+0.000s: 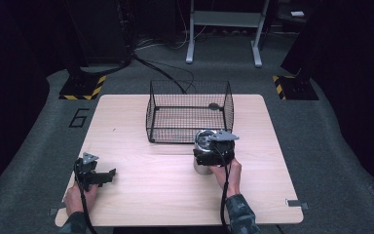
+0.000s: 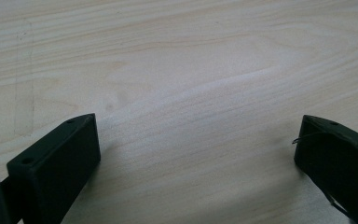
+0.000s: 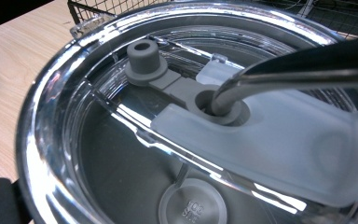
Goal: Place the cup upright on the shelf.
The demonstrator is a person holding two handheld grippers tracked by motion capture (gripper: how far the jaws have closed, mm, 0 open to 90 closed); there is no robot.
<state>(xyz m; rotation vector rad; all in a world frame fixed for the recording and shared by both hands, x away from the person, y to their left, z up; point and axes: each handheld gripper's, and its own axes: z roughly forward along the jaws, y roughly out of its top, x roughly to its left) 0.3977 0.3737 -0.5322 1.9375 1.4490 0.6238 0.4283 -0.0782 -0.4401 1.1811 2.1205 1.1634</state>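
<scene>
Counter [image 1: 141,161] evenly lit from overhead against a dark, underexposed room, high view soft and low in detail, strong glare streaks on the clear lid [image 3: 121,154], near jaws blurred, faint shadows beneath them

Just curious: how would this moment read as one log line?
left gripper: open, idle | right gripper: over cup | basket: behind cup

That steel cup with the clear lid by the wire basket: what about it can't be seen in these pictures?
- Steel cup body: high view, largely covered by the right gripper above it.
- Clear lid: right gripper view, cut off by the frame edges.
- Right gripper's jaws: their hold on the cup is hidden.
- Metal straw: upper end runs out of frame.
</scene>
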